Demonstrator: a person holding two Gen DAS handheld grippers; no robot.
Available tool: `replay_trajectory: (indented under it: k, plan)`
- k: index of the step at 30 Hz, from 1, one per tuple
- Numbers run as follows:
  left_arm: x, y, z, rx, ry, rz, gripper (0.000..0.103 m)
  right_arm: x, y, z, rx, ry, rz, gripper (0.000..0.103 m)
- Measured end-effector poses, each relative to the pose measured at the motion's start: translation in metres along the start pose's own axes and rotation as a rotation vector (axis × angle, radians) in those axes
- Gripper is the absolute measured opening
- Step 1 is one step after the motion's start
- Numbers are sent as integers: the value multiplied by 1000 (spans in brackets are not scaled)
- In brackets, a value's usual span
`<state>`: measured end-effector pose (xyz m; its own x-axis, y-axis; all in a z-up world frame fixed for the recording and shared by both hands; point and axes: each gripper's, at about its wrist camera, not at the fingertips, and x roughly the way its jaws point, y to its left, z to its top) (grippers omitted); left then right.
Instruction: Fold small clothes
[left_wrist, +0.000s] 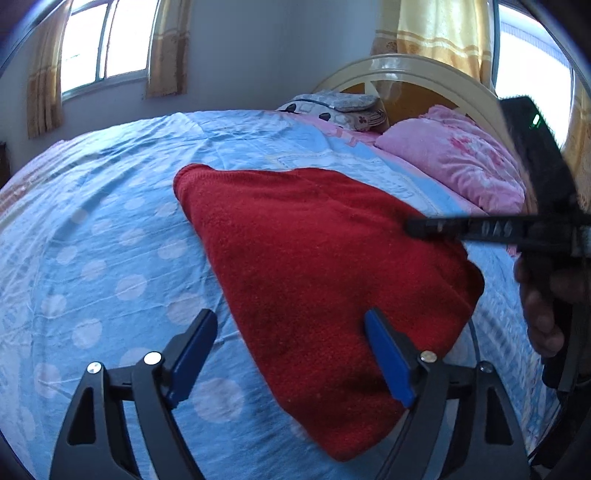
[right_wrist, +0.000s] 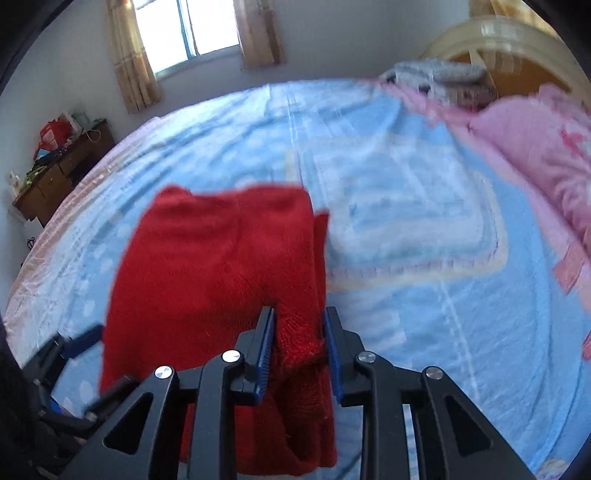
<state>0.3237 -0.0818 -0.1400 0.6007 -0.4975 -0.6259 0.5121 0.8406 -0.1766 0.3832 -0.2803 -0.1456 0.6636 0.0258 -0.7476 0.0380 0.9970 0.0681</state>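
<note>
A red knitted garment (left_wrist: 314, 258) lies folded on the blue dotted bedsheet (left_wrist: 110, 240). My left gripper (left_wrist: 291, 332) is open and empty, low over the garment's near left edge, one finger above the sheet and one above the red cloth. My right gripper (right_wrist: 299, 332) is shut on a bunched fold of the red garment (right_wrist: 207, 266) at its right edge, holding that part lifted. The right gripper also shows in the left wrist view (left_wrist: 410, 225) over the garment's far right side. The left gripper shows at the left edge of the right wrist view (right_wrist: 81, 341).
Pink pillows (left_wrist: 454, 158) and a grey folded cloth (left_wrist: 340, 101) lie by the cream headboard (left_wrist: 406, 74). A wooden dresser (right_wrist: 59, 166) with clutter stands beyond the bed's far left side. Curtained windows (left_wrist: 103, 40) are behind.
</note>
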Motion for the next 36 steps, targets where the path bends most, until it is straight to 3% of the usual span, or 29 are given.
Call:
replay_trajectory:
  k: [2, 6, 10, 12, 18, 29, 36]
  plan:
    - [0, 1, -2, -8, 1, -5, 86, -10, 15, 11, -53, -71, 24, 28]
    - [1, 1, -3, -15, 6, -4, 90, 3, 45, 30, -153, -55, 177, 28]
    - [0, 4, -5, -38, 11, 5, 99, 48, 32, 32, -129, 56, 41, 28]
    - [0, 6, -5, -48, 10, -2, 102, 59, 13, 23, -65, 99, 73, 28]
    - [3, 5, -5, -41, 24, -5, 103, 44, -4, 3, -50, 29, 93, 27]
    - [9, 4, -4, -37, 54, 7, 103, 57, -18, 4, -15, -9, 144, 27]
    - [9, 2, -4, -26, 54, 22, 103, 52, -18, -2, -16, -31, 133, 27]
